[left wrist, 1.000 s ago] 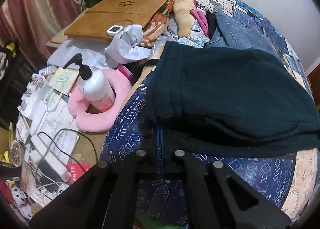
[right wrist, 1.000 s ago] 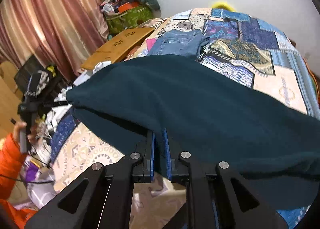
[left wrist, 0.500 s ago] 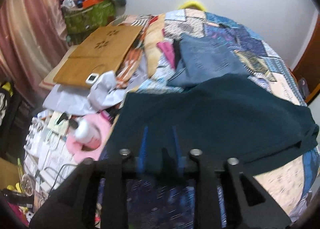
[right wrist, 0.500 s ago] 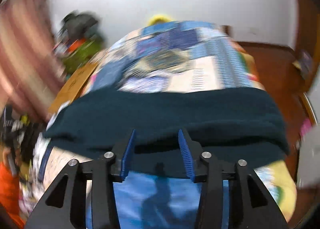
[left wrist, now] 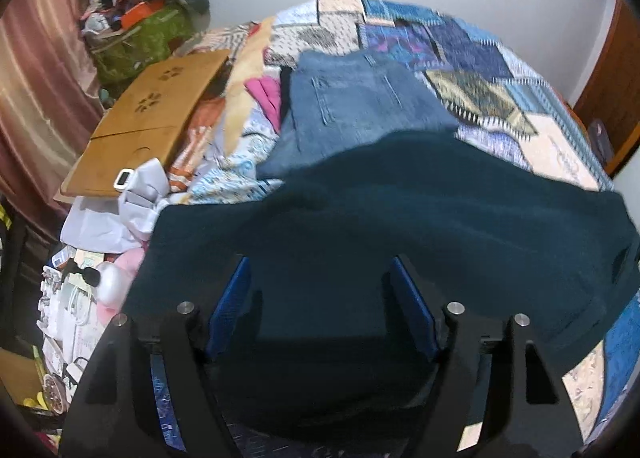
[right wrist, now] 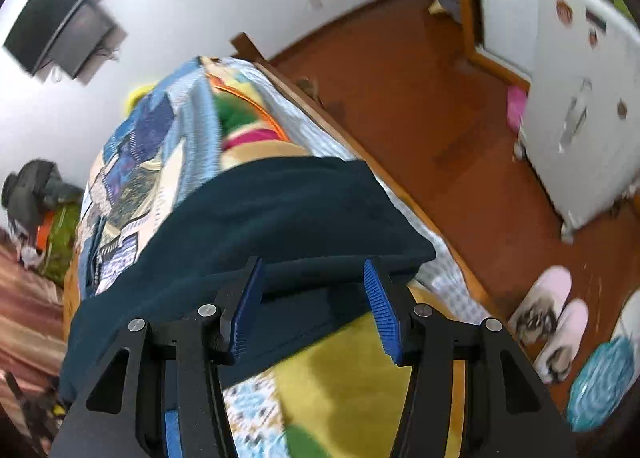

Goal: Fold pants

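The dark teal pants [left wrist: 400, 218] lie folded across the near part of the patchwork bed [left wrist: 480, 70]. My left gripper [left wrist: 320, 274] is open and empty, held above the pants' near left part. In the right wrist view the pants [right wrist: 260, 218] reach the bed's right edge. My right gripper [right wrist: 312, 282] is open and empty over their right end.
Folded blue jeans [left wrist: 360, 98] lie on the bed just beyond the pants. A wooden lap table [left wrist: 148, 114] and clutter with a pump bottle [left wrist: 108, 282] sit to the left. Right of the bed are a wooden floor [right wrist: 420, 118], slippers [right wrist: 552, 314] and a white fridge [right wrist: 580, 98].
Both grippers were shut on the pants' near edge a second ago. They have opened, let go and lifted back. The right gripper has swung toward the bed's right edge.
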The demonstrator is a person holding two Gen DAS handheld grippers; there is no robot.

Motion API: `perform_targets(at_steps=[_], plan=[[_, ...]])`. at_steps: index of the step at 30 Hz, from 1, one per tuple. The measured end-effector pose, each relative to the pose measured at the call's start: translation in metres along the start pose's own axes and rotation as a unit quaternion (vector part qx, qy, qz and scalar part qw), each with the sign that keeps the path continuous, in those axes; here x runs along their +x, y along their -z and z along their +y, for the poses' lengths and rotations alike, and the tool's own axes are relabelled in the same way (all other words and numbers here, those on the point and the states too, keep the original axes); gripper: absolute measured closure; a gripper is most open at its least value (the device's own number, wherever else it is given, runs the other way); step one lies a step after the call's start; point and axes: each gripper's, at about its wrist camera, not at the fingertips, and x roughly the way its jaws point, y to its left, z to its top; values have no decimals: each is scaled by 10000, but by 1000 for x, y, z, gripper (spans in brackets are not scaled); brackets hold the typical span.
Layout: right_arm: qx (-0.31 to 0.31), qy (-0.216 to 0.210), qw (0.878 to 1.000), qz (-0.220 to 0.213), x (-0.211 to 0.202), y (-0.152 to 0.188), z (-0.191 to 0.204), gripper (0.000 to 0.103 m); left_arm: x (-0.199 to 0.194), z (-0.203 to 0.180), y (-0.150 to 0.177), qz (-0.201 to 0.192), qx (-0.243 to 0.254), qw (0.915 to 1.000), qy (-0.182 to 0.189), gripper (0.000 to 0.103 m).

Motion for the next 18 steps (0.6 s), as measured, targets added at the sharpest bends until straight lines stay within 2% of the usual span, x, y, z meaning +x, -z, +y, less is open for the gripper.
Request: perform_targets(at_steps=[3, 7, 12, 16, 18], plan=[[296, -139, 9991, 267, 17, -4, 0, 55, 11, -11, 6, 101, 22, 9999, -28, 31], [601, -279, 9958, 639, 38, -5, -6, 55, 12, -14, 10, -15, 65, 9999, -158, 26], [782, -392, 9926, 839, 48, -4, -11, 53, 16, -16, 13, -36, 117, 9997, -207, 24], [616, -363, 9930, 943, 48, -4, -15, 61, 17, -16, 14, -54, 83, 9998, -199, 24], [443, -241, 9945, 918, 51, -7, -10, 76, 17, -17, 14, -55, 67, 9997, -214, 24]])
